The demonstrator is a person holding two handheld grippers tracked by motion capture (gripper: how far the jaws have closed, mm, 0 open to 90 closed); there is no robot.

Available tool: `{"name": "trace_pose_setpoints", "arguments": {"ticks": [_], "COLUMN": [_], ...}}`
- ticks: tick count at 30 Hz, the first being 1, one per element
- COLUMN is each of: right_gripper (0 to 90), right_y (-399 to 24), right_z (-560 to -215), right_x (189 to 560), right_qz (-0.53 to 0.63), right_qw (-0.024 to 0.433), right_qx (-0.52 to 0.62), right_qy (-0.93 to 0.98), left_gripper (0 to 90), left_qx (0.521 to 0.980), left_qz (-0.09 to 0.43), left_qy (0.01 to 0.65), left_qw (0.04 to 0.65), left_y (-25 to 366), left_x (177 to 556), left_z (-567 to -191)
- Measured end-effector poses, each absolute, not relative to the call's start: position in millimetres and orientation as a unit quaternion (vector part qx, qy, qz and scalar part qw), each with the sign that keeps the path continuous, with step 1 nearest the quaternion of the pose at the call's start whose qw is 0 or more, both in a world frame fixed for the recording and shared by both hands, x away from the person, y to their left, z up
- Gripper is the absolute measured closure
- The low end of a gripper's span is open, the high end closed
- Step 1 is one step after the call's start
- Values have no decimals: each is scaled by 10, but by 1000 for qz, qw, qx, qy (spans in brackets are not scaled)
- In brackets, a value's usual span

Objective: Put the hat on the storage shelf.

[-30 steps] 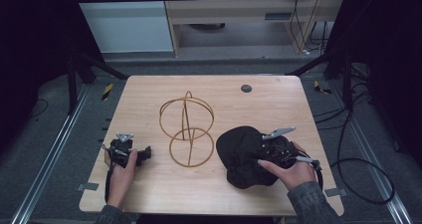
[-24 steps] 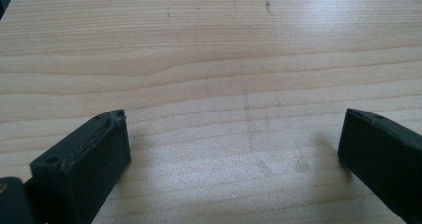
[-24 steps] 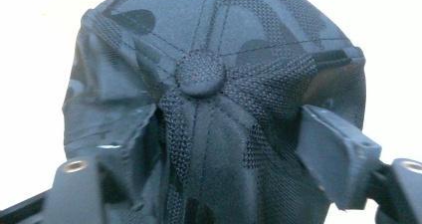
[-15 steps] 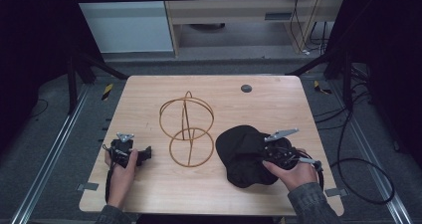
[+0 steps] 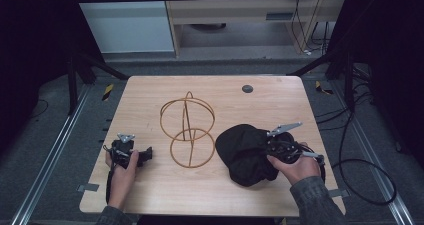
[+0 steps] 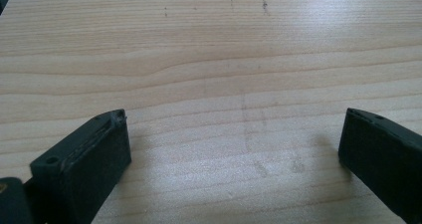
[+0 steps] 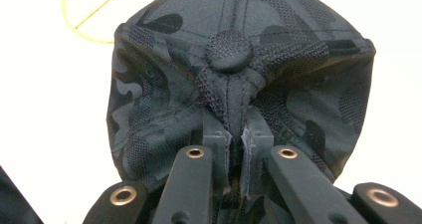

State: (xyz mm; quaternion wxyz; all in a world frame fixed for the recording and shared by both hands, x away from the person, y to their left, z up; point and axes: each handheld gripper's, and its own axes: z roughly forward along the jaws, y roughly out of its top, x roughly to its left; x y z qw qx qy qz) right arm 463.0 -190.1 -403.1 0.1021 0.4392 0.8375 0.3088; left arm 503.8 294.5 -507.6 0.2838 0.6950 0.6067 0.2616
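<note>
Cap [image 7: 234, 79], crown button apparently away from right gripper [image 7: 238, 134]

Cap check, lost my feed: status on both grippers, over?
Right gripper shut on cap, pinching fabric below its button. Left gripper open over bare table. Wire stand between them, untouched.

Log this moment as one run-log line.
left gripper: open, over bare table | right gripper: shut on black cap | wire stand: untouched

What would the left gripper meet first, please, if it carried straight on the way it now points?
Probably the wire stand: in the high view the left gripper points right, toward its base ring. Its own view shows bare table between open jaws, so its height is unclear.
</note>
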Motion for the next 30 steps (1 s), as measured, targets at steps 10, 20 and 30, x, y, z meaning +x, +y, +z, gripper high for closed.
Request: {"name": "trace_pose_setpoints", "arguments": {"ticks": [10, 20, 30], "right_gripper": [850, 850, 850], "right_y": [-1926, -1991, -1969], "right_z": [-3619, -3159, -2716], "right_x": [4814, 5097, 5340], "right_qz": [302, 308, 334], "right_qw": [96, 131, 162], "right_qx": [438, 455, 463], "right_qy": [841, 825, 805], "left_gripper": [0, 0, 0], "left_qx": [695, 695, 693], "left_qz": [262, 262, 262], "left_qy": [607, 607, 608], "left_qw": [284, 284, 286], "left_y": [2945, 2945, 2942], "left_x": [5038, 5038, 5040], "left_z": [-5076, -5076, -5078]}}
